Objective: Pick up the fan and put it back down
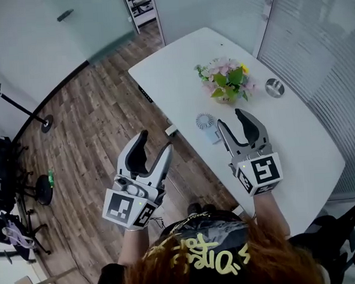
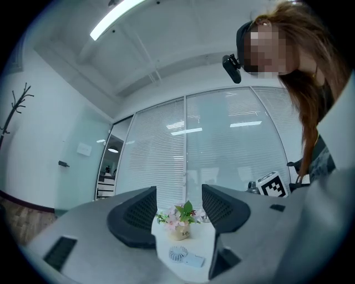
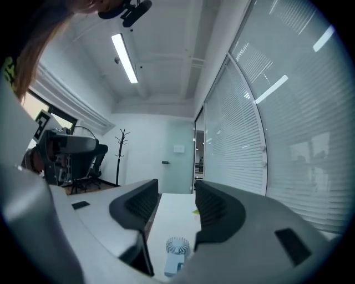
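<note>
Since the fan [image 1: 205,122] lies flat on the white table [image 1: 173,66] and neither gripper has it, the lift is not shown as under way. From these views I cannot tell if the pick-up is yet to begin or if the fan is already put back, so the task is either at its start or at its end. The fan rests near the table's front edge, head toward the flower pot [image 1: 228,81] and handle toward the person, w/ nothing touching it.

Right gripper [image 1: 231,118] hangs over the table just beside the fan, on its right. It points approx. level, jaws apart and empty. In the right gripper view the fan [image 3: 177,247] shows low between the jaws, below them, not between the pads.

Left gripper [image 1: 155,143] is off the table, over the wooden floor [image 1: 98,125], and points toward the table. Its jaws are also apart w/ nothing held; the fan [image 2: 178,255] and pot appear far ahead in the gap.
</note>
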Action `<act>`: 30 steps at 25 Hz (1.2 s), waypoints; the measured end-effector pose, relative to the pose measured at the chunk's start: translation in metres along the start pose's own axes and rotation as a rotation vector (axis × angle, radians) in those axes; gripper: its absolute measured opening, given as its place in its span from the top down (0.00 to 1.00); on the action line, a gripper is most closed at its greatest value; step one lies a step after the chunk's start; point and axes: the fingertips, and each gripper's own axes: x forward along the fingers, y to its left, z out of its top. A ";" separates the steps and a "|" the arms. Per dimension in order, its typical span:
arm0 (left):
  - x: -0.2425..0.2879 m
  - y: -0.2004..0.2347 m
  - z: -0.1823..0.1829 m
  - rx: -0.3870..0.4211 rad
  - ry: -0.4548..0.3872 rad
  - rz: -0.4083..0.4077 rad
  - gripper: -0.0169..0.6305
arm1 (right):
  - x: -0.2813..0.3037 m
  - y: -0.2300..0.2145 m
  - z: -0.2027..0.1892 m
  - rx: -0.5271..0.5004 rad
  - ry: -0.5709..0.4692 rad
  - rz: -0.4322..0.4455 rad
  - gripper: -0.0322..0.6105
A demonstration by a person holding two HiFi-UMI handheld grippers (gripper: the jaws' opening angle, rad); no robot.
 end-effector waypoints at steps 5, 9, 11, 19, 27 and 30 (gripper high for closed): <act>0.016 -0.009 0.005 0.008 -0.018 -0.036 0.60 | -0.009 -0.006 0.028 -0.006 -0.081 0.012 0.68; 0.019 -0.014 0.013 0.015 -0.025 -0.065 0.61 | -0.014 0.000 0.039 -0.006 -0.101 0.030 0.84; 0.019 -0.016 0.016 0.017 -0.026 -0.077 0.62 | -0.017 0.006 0.043 -0.003 -0.106 0.042 0.90; 0.020 -0.017 0.017 0.026 -0.025 -0.103 0.65 | -0.015 0.014 0.049 -0.008 -0.121 0.061 0.95; 0.017 -0.018 0.018 0.032 -0.019 -0.128 0.74 | -0.016 0.017 0.045 0.013 -0.096 0.045 0.95; 0.018 -0.023 0.012 0.057 0.002 -0.132 0.92 | -0.015 0.016 0.039 0.018 -0.089 0.050 0.95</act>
